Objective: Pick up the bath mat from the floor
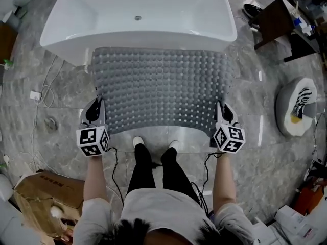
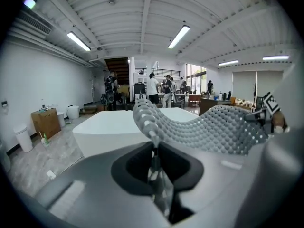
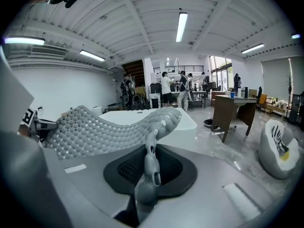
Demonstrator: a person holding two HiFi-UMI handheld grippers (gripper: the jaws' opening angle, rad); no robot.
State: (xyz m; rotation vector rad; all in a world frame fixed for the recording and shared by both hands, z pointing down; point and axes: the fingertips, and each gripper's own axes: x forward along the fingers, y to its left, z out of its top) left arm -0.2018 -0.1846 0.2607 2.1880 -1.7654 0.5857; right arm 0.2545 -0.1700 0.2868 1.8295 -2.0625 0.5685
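The grey bubbled bath mat (image 1: 162, 88) hangs stretched between my two grippers, its far edge in front of the white bathtub (image 1: 138, 15). My left gripper (image 1: 96, 111) is shut on the mat's near left corner, and my right gripper (image 1: 224, 114) is shut on the near right corner. In the left gripper view the mat (image 2: 199, 127) rises out of the pinched jaws and sags toward the other gripper. The right gripper view shows the mat (image 3: 109, 127) clamped edge-on between the jaws.
A cardboard box (image 1: 48, 200) sits at the lower left, and cables (image 1: 43, 93) trail over the marble floor. A brown desk (image 1: 278, 22) and a white round seat (image 1: 299, 106) stand to the right. The person's feet (image 1: 153, 144) are just below the mat.
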